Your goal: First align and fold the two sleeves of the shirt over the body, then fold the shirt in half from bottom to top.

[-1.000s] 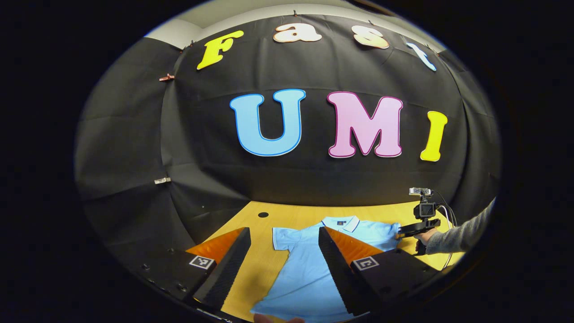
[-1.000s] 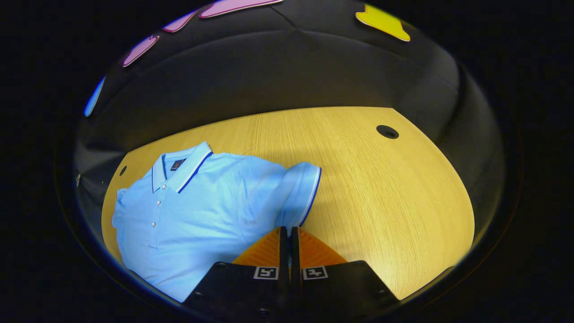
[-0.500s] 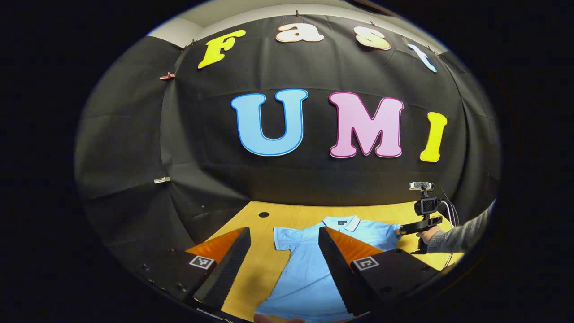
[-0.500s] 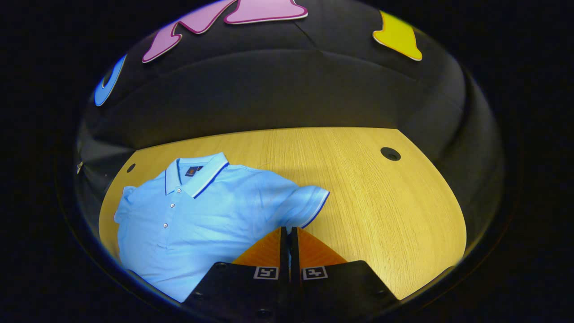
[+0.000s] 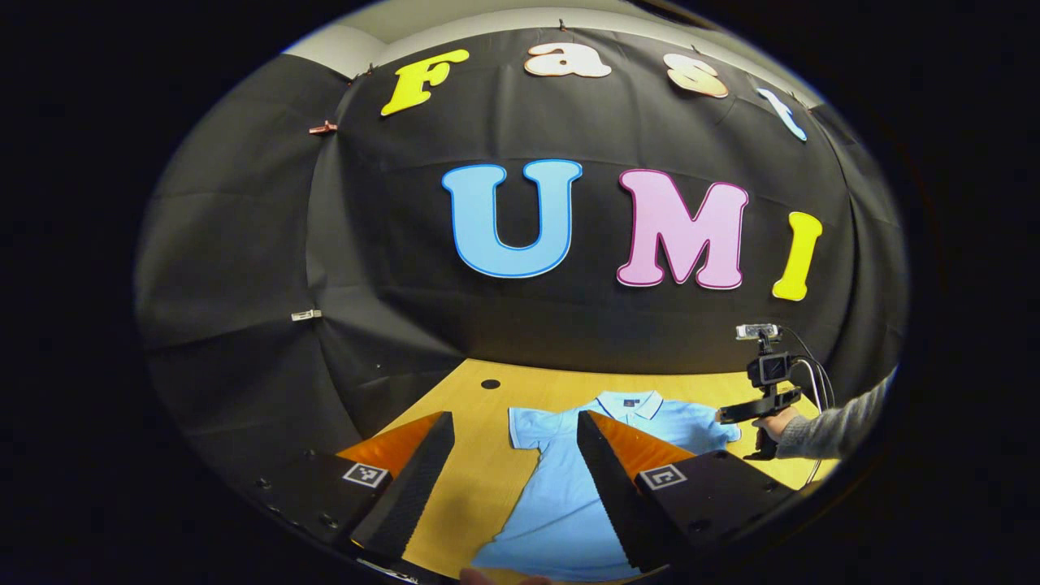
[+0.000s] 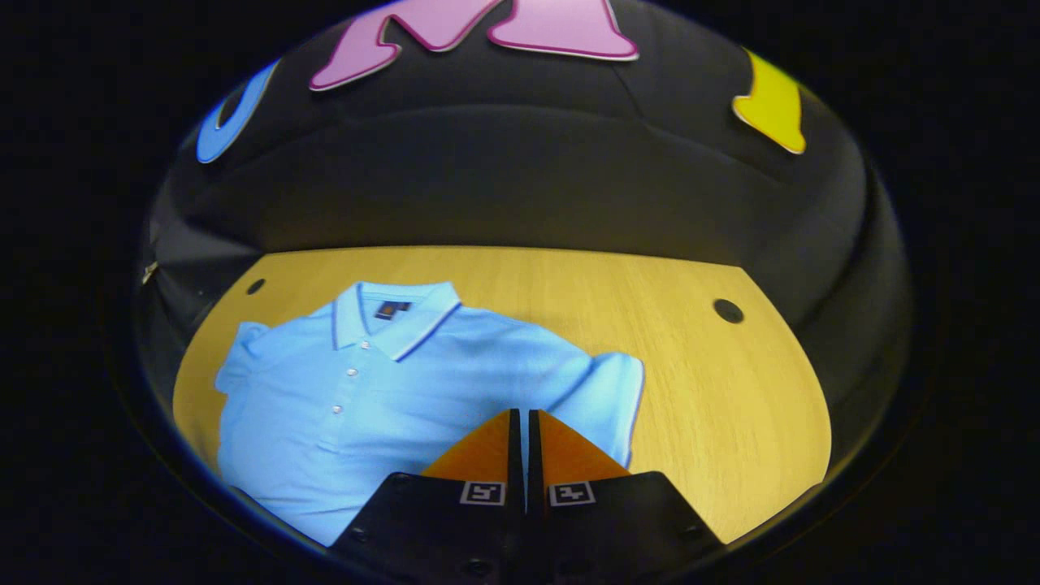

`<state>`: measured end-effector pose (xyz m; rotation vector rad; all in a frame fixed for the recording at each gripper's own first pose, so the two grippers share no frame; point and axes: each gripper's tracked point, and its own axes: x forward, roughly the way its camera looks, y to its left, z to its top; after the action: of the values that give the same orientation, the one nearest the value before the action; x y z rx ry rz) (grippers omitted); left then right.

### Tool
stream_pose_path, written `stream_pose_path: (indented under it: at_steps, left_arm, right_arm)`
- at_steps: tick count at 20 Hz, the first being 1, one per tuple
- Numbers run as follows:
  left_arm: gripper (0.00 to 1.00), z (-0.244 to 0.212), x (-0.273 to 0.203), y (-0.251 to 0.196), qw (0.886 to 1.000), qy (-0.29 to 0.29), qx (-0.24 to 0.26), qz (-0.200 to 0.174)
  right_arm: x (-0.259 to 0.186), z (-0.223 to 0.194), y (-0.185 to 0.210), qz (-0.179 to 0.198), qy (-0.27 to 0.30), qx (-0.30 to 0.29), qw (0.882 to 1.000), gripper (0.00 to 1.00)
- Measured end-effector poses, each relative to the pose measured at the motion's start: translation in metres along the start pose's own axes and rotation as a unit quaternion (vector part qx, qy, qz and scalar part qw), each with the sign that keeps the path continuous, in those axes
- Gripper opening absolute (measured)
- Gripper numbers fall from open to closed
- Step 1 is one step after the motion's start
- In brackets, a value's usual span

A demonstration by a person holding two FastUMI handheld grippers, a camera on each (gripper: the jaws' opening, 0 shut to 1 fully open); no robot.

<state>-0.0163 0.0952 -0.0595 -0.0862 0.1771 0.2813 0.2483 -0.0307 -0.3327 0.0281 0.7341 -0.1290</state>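
A light blue short-sleeved polo shirt with a white-trimmed collar (image 6: 382, 382) lies flat, front up, on the pale wooden table (image 6: 715, 382). The right gripper (image 6: 520, 418) has its fingers pressed together over the shirt's sleeve (image 6: 605, 398); whether cloth is pinched between them cannot be told. Bare tabletop stretches beyond that sleeve. The left gripper (image 5: 512, 439) stands wide open above the shirt's lower part. In the left gripper view, a grey-sleeved hand (image 5: 780, 424) holds the other gripper.

Light blue polo shirt (image 6: 390, 406) with dark-and-white striped collar (image 6: 422, 321), yellow wood-grain table (image 6: 715, 390), grey sleeve (image 5: 837, 426)
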Motion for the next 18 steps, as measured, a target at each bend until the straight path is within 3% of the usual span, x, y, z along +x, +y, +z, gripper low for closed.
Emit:
stream_pose_path:
  at_steps: [1,4,6,7,8,10,13,14,18]
  left_arm:
    - [0.96,-0.001,0.0,0.0,1.0,0.001,0.001,0.0]
    - [0.96,-0.001,0.0,-0.001,1.0,0.0,0.004,-0.002]
    - [0.96,-0.001,0.001,-0.003,1.0,0.003,0.006,-0.004]
    - [0.96,0.0,0.001,-0.004,1.0,0.004,0.006,-0.005]
    - [0.96,-0.001,0.003,-0.005,1.0,0.005,0.006,-0.006]
    - [0.96,-0.001,0.006,-0.011,1.0,0.005,0.009,-0.007]
    - [0.96,-0.002,0.006,-0.011,1.0,0.005,0.011,-0.006]
    - [0.96,-0.004,0.006,-0.009,1.0,0.007,0.01,-0.005]
    - [0.96,-0.008,0.005,-0.005,1.0,0.011,0.01,0.0]
  right_arm:
    - [0.004,-0.005,-0.014,-0.018,0.001,0.015,1.0,0.05]
    - [0.011,-0.026,-0.036,-0.042,0.024,0.02,0.999,0.27]
    - [0.014,-0.032,-0.044,-0.053,0.035,0.016,0.998,0.49]
    - [0.016,-0.035,-0.045,-0.056,0.038,0.019,0.998,0.55]
    - [0.02,-0.038,-0.044,-0.054,0.046,0.026,0.997,0.7]
    - [0.024,-0.051,-0.034,-0.041,0.076,0.048,0.995,0.8]
    - [0.029,-0.045,-0.023,-0.025,0.064,0.061,0.996,0.76]
    - [0.031,-0.045,-0.02,-0.021,0.063,0.051,0.997,0.48]
    - [0.028,-0.042,-0.009,-0.021,0.044,0.006,0.999,0.05]
